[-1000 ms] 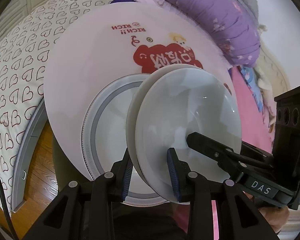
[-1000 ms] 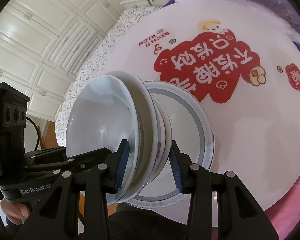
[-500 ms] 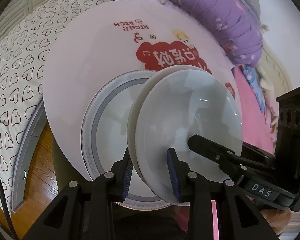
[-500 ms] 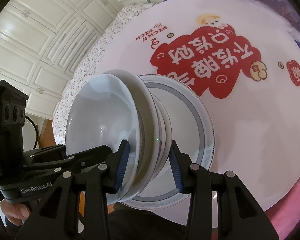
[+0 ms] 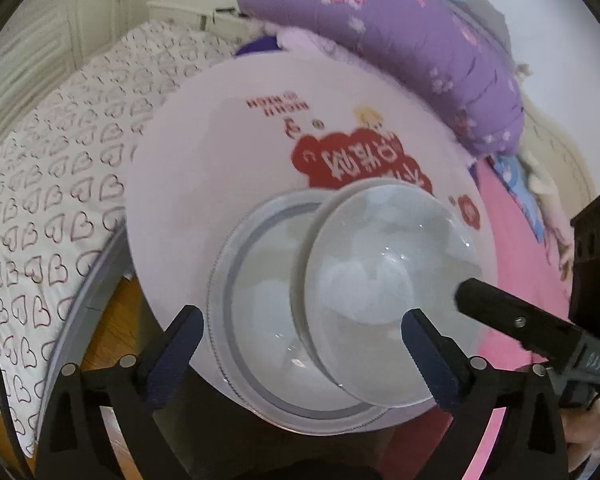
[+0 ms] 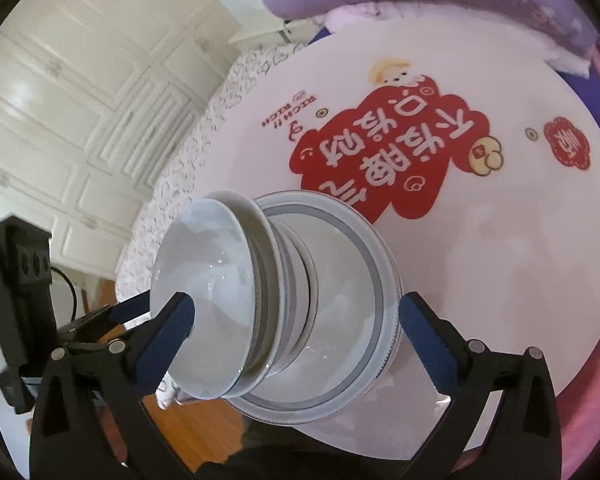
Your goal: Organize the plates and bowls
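Observation:
A stack of white bowls [image 5: 380,280] stands on a grey-rimmed plate [image 5: 256,280] at the near edge of a round white table [image 5: 220,160] with a red print. My left gripper [image 5: 302,314] is opening, its blue pads wide apart on either side of the stack and clear of it. From the right wrist view the same bowls [image 6: 208,280] sit on the plate [image 6: 352,292]. My right gripper [image 6: 296,300] is opening too, its jaws spread around the stack without pressing. A black finger [image 5: 500,316] of the right gripper reaches in over the top bowl's rim.
A heart-patterned bedspread [image 5: 60,200] lies left of the table and a purple quilt [image 5: 420,40] behind it. Pink bedding [image 5: 520,240] is on the right. White cabinet doors [image 6: 80,100] stand at the far left, with wooden floor [image 6: 204,416] below the table's edge.
Both grippers were shut on the bowl stack's rims; their jaws have now spread wide and let go. The stack stays on the plate, and both views have drawn back a little.

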Demonstrator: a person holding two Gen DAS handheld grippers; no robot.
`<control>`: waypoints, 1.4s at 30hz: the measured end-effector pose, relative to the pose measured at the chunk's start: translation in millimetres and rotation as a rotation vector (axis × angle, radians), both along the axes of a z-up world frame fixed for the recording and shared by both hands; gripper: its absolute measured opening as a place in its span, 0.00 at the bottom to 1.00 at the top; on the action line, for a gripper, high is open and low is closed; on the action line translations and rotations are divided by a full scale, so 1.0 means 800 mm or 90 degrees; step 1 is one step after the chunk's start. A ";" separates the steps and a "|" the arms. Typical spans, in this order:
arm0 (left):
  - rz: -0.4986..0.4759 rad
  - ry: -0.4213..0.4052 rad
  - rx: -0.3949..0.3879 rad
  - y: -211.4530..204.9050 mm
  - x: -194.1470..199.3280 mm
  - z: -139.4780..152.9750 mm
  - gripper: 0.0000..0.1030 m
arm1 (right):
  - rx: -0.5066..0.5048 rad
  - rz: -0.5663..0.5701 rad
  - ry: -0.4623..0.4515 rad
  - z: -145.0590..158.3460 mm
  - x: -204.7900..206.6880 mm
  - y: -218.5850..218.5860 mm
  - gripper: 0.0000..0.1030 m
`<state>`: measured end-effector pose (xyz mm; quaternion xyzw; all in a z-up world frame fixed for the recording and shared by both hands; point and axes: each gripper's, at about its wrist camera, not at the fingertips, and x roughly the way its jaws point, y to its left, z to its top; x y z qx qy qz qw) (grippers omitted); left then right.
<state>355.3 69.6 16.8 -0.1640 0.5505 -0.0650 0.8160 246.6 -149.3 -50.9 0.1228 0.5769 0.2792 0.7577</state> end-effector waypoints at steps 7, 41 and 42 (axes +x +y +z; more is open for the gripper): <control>0.031 -0.101 0.079 -0.010 -0.050 0.025 0.99 | 0.031 -0.037 -0.035 0.017 -0.022 -0.020 1.00; 0.112 -0.508 0.227 -0.099 -0.496 0.091 0.99 | -0.098 -0.204 -0.523 0.153 -0.340 -0.079 1.00; 0.115 -0.511 0.223 -0.099 -0.502 0.093 0.99 | -0.098 -0.207 -0.526 0.152 -0.342 -0.079 1.00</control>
